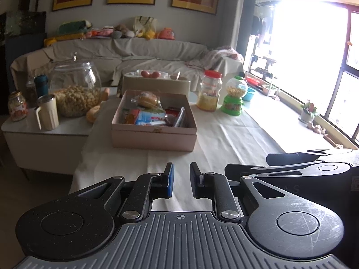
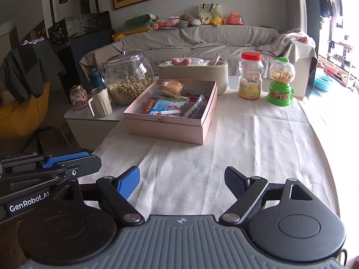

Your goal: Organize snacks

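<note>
Nearest the cameras, both grippers hover over the white tablecloth (image 2: 235,139), neither holding anything. The left gripper (image 1: 181,179) has its jaws drawn nearly together with only a narrow gap and nothing between them. The right gripper (image 2: 182,180) has its jaws spread wide, also empty.

Further out, near the middle of the table, sits the open pink box (image 2: 166,123). The snacks lie inside it: flat foil and plastic packets (image 2: 166,107) in front, a wrapped bread roll (image 2: 171,87) toward the back wall.

Handling, as a judgement: the packets are light, thin and slippery, and will crumple; take each by an edge or seam. The roll is soft and crushable; grip across its wrapper lightly.

Behind the box stand a red-lidded plastic jar (image 2: 250,76), a green candy dispenser (image 2: 280,83) and a large glass jar (image 2: 126,78).
</note>
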The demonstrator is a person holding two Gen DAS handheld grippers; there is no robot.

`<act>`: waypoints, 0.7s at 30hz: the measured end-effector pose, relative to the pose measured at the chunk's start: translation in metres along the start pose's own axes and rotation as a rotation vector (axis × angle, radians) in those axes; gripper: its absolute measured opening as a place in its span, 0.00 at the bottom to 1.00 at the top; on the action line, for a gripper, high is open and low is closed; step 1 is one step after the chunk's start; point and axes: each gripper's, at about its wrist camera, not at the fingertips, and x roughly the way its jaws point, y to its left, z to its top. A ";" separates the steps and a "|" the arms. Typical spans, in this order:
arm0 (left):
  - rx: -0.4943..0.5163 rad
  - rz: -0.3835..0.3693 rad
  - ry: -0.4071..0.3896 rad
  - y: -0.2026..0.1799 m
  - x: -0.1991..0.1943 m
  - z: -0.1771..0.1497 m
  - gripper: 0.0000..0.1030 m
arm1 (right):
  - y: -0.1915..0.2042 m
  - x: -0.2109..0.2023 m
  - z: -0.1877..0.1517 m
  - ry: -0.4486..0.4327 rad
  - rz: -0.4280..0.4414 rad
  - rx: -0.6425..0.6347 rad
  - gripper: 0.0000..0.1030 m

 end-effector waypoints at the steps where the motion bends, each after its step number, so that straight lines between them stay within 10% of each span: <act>1: -0.001 -0.001 0.001 0.000 0.000 0.000 0.19 | -0.001 0.000 0.000 0.001 0.001 0.001 0.81; 21: 0.009 0.004 0.013 0.000 0.010 -0.004 0.18 | -0.003 0.001 -0.001 0.004 -0.005 0.013 0.81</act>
